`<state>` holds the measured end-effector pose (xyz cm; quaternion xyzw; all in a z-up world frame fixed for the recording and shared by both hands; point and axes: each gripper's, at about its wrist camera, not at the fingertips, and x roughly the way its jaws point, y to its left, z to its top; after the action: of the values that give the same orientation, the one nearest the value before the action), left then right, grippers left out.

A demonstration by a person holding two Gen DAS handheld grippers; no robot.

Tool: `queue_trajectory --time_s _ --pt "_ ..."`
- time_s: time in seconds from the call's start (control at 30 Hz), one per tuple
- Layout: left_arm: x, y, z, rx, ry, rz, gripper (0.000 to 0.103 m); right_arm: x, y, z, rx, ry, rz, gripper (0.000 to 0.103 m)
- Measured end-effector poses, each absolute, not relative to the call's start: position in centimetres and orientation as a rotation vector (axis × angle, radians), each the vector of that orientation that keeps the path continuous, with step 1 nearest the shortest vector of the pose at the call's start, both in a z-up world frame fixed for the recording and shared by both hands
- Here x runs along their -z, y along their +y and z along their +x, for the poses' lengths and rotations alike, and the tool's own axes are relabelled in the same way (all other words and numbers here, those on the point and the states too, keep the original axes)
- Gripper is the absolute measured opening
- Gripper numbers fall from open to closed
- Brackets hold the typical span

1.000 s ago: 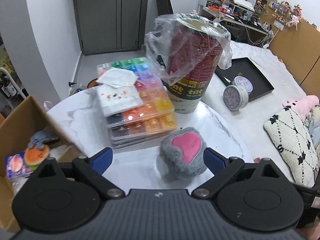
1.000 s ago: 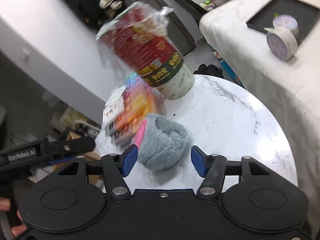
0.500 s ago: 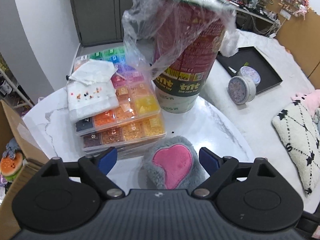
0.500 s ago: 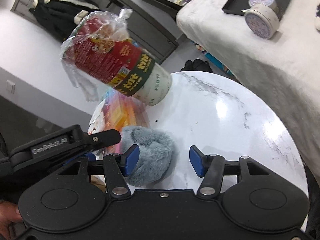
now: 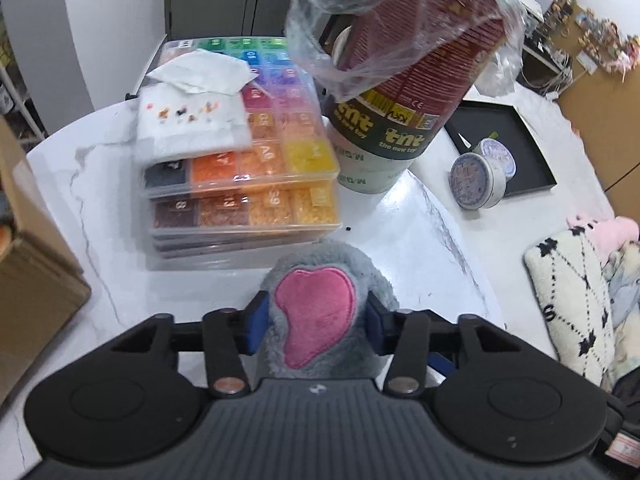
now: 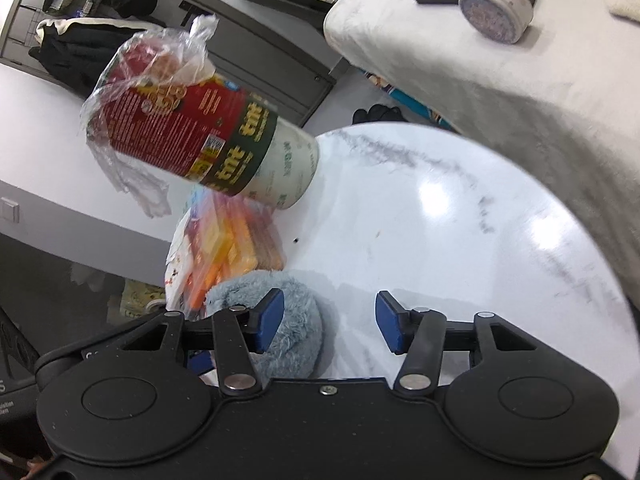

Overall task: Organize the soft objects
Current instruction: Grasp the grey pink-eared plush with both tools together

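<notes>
A grey plush toy [image 5: 320,256] with a pink heart-shaped patch lies on the round white marble table [image 5: 424,248], just in front of a stack of bead boxes. My left gripper [image 5: 316,322] points steeply down over it. Its jaws are closing, and both blue pads [image 5: 256,324] press into the toy's furry sides. In the right wrist view the same plush toy [image 6: 296,340] sits low and left, behind the left finger. My right gripper [image 6: 330,322] hovers beside it with its jaws slowly closing. Only bare tabletop and the toy's edge lie between its pads.
A stack of clear bead boxes [image 5: 240,184] carries white paper on top. Behind it stands a tall red and green can [image 5: 400,92] wrapped in plastic. A cardboard box [image 5: 32,272] is at the left. On the right are round tins [image 5: 476,180], a black tray [image 5: 536,152] and a patterned cushion [image 5: 568,300].
My left gripper came down over the plush toy and its wide jaws closed onto the toy's sides. The right gripper sank a little and rolled; the toy now sits by its left finger.
</notes>
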<state>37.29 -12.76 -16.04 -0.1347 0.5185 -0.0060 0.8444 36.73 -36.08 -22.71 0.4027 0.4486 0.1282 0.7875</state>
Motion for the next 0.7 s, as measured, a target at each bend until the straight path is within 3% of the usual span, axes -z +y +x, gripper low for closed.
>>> queue_trajectory --time_s 0.33,0.37,0.47,0.7 --pt "16.3 -9.5 35.0 0.025 1.128 -0.423 0.037 23.2 -33.2 36.8 -0.356 1.015 0.904 0.052" --pt "16.4 -9.1 34.7 0.022 1.129 -0.437 0.037 23.5 -32.9 36.7 -0.369 1.027 0.930 0.048" --pt "16.4 -8.3 33.9 0.014 1.134 -0.462 0.036 23.5 -32.0 36.3 -0.417 1.040 0.965 0.025" --pt "15.4 -6.6 31.6 0.018 1.137 -0.476 0.036 22.0 -30.2 34.7 -0.450 1.081 0.923 0.018"
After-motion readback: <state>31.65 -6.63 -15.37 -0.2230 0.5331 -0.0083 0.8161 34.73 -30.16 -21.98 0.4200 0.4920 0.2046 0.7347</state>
